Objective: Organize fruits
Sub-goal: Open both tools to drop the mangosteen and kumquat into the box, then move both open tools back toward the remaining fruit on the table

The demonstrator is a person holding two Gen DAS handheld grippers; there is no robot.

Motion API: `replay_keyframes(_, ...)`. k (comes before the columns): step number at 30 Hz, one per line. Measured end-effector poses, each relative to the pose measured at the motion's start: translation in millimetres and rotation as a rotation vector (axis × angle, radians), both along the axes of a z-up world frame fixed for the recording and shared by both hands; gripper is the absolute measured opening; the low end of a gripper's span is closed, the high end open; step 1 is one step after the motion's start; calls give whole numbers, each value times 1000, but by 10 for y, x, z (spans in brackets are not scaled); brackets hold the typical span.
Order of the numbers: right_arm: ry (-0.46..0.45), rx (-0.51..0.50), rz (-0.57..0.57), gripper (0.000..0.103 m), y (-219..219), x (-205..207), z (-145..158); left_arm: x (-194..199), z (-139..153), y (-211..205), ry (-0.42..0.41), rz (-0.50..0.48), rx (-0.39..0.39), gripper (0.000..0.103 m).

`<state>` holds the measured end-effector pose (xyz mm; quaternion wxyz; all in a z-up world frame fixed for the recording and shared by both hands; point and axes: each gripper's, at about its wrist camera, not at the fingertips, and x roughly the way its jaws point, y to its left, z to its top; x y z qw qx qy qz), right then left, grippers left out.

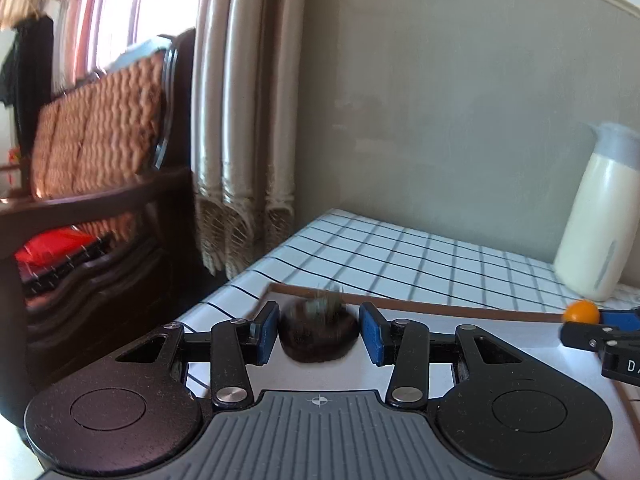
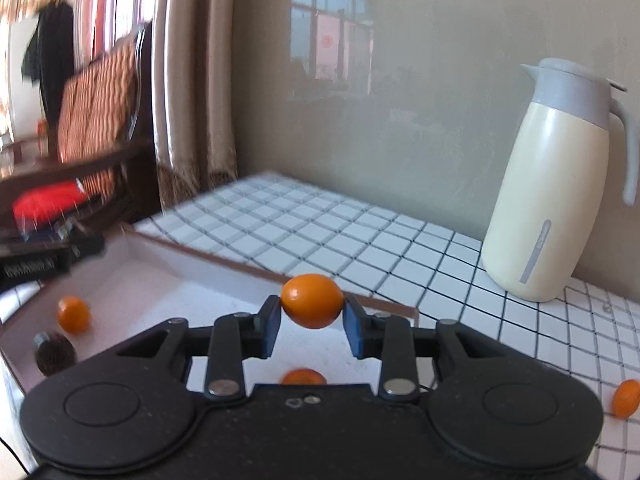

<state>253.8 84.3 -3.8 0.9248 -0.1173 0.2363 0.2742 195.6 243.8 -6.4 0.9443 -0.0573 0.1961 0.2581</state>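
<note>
A dark brown round fruit (image 1: 319, 334), blurred, sits between the blue pads (image 1: 266, 332) of my left gripper (image 1: 319, 330); slim gaps show on both sides, so the gripper is open. It hangs over a white tray (image 1: 460, 312) with a brown rim. My right gripper (image 2: 311, 312) is shut on an orange kumquat (image 2: 311, 300), pad tips touching both its ends, above the tray (image 2: 160, 292). In the tray lie a second kumquat (image 2: 73, 314), a dark fruit (image 2: 54, 354) and another orange fruit (image 2: 303, 377), partly hidden by the gripper body.
A cream thermos jug (image 2: 552, 200) with a grey lid stands at the back right on the checked tablecloth (image 2: 320, 220). One kumquat (image 2: 626, 398) lies on the cloth at the right. A dark wooden chair (image 1: 100, 208) with a woven cushion stands left of the table.
</note>
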Motion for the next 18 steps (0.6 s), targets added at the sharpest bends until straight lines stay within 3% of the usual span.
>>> replay_keyframes(1,-37,28,-29,74,-54,-26,7,-34,1,-4,-20,20,9,88)
replay_keyframes(2,-49,62,-38,82,-108,-44,25,-76,4,-13,-47,35,17,103)
replay_keyframes(4,-25,76,-43,81,-146,-30,49,-133,18,-26,-73,32,23,103)
replay_keyframes(7,-38,91,-59,97,-188,-29,33,-143,18,-40,-77,31,21,103)
replay_keyframes(18,-20,105,-64,97,-204,-7,21,-169,3,3,-67,44,18,103)
